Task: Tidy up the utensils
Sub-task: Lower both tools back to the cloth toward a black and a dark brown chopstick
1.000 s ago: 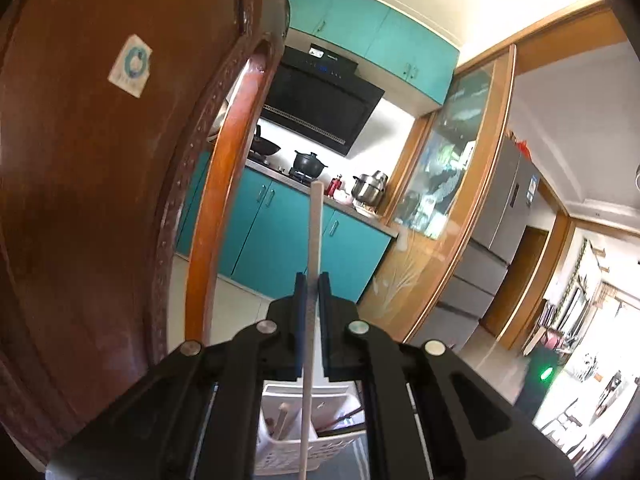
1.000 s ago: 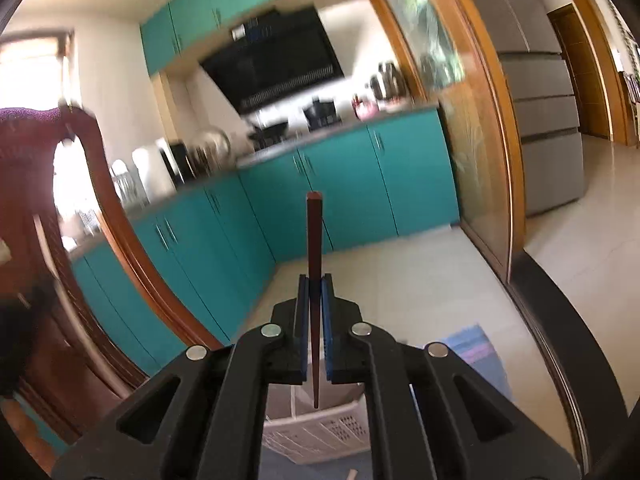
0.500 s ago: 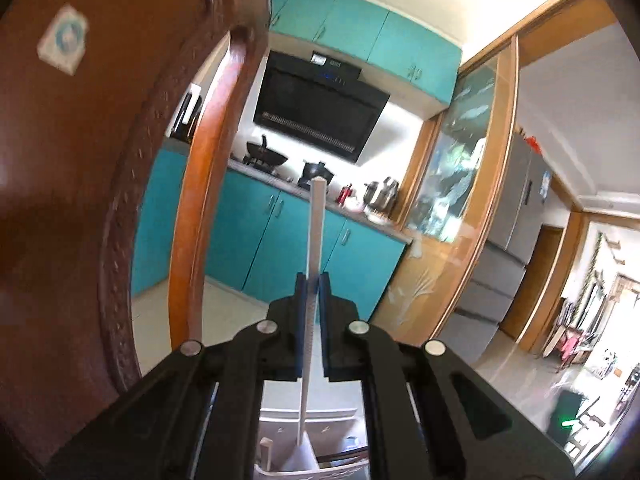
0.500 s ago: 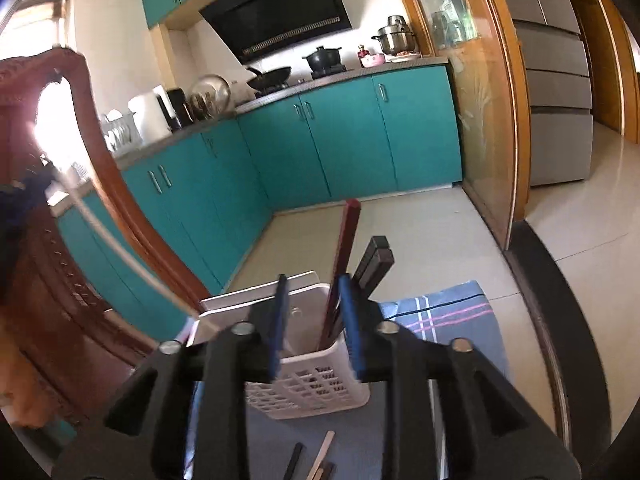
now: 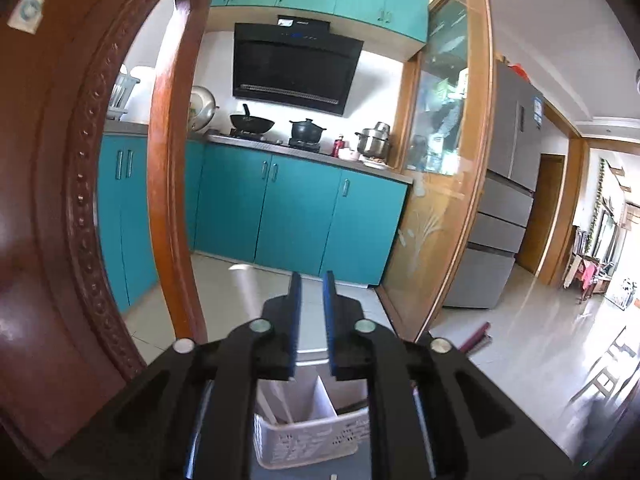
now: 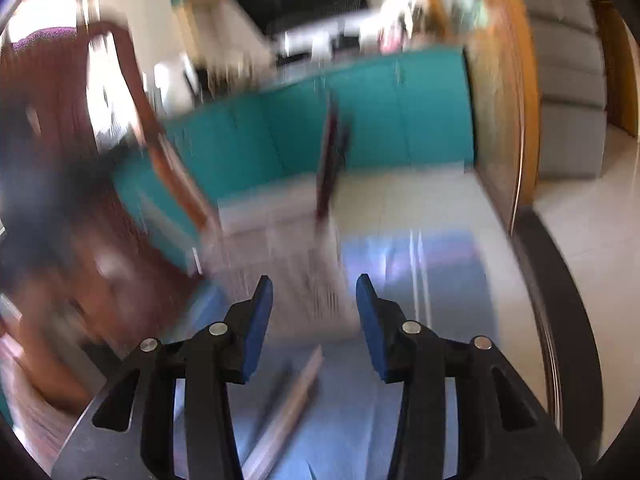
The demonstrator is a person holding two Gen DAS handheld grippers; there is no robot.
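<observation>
Risk, judged: the white utensil caddy (image 5: 308, 436), low centre of the left wrist view, looks light and is loaded with tall sticks, so a knock from either tool could tip it or spill its load; the pale chopstick (image 5: 246, 292) leans out to the upper left of the jaws, blurred, and may not be seated. Left gripper (image 5: 311, 322): blue pads parted by a narrow gap, nothing between them, directly above the caddy's divided compartments. Right gripper (image 6: 314, 320): fingers spread wide, empty; its view is heavily smeared, so a fast swing near the caddy (image 6: 304, 264) is the second hazard. Dark red chopsticks (image 6: 330, 160) stand upright in the caddy at frame centre. Loose chopsticks (image 6: 288, 396) lie on the blue cloth (image 6: 420, 320) in the lower centre, between the right fingers, not yet sorted; their number cannot be told. Surroundings: carved wooden chair back (image 5: 80, 200) fills the left of the left wrist frame, close beside the caddy, limiting approach from that side; teal cabinets (image 5: 296, 216) and range hood (image 5: 296, 68) centre background; refrigerator (image 5: 508, 200) right.
</observation>
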